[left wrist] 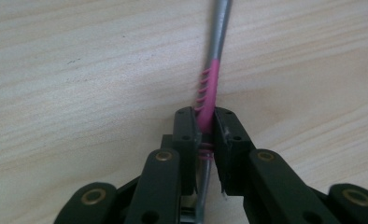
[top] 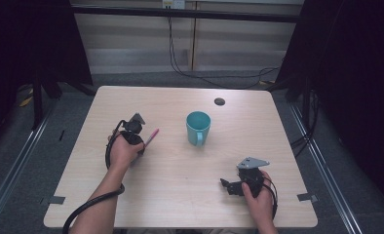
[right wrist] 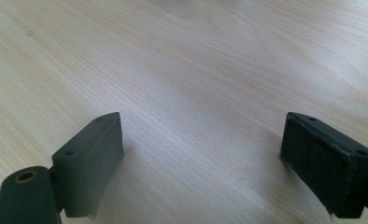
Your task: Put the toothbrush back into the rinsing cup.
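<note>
A pen (left wrist: 208,88) with a pink ribbed grip and a grey barrel lies on the wooden table (top: 180,161). My left gripper (left wrist: 204,122) is shut on the pen's pink grip, its jaws pressed against both sides. In the high view the left gripper (top: 140,146) sits at the table's left with the pen (top: 151,138) pointing away up and to the right. A teal mug (top: 198,127) stands upright at the table's middle, its handle toward the person. My right gripper (top: 224,185) rests near the front right edge. In its own view the right gripper (right wrist: 201,158) stands open over bare wood.
A small dark round hole (top: 220,101) sits in the tabletop behind the mug. Black cables trail from both grippers. Grey floor and dark frame posts surround the table.
</note>
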`<state>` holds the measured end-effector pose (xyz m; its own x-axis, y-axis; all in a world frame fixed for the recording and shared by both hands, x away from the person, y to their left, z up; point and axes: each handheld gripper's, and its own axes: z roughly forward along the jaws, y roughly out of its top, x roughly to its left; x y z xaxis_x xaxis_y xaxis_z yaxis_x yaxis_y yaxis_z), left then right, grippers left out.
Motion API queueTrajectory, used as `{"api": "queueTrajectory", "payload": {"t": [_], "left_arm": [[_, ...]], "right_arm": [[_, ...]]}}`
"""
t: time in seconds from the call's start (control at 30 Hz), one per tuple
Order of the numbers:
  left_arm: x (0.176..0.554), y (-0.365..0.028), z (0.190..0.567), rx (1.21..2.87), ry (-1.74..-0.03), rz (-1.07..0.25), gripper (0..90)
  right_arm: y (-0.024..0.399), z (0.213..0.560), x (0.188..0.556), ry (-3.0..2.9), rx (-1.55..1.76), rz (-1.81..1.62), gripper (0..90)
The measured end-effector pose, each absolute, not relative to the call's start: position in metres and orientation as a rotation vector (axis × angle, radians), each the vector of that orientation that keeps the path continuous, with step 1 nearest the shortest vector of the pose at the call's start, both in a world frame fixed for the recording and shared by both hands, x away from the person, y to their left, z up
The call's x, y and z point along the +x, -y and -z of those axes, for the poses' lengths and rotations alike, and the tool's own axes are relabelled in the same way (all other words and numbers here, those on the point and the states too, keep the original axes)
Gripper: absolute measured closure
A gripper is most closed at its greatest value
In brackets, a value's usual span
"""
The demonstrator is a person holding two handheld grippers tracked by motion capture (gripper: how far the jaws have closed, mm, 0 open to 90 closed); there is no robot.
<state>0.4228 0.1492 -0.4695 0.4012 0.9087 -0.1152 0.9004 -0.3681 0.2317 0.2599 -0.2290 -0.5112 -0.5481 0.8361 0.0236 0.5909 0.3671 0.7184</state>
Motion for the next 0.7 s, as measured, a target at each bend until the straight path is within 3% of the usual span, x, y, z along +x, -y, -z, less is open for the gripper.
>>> {"api": "queueTrajectory", "payload": {"t": [0.7], "left_arm": [[0.415, -0.153, 0.443, 2.47, -1.396, -0.003, 80.5]], "right_arm": [[0.229, 0.511, 0.262, -2.304, 1.238, -0.986, 10.9]]}}
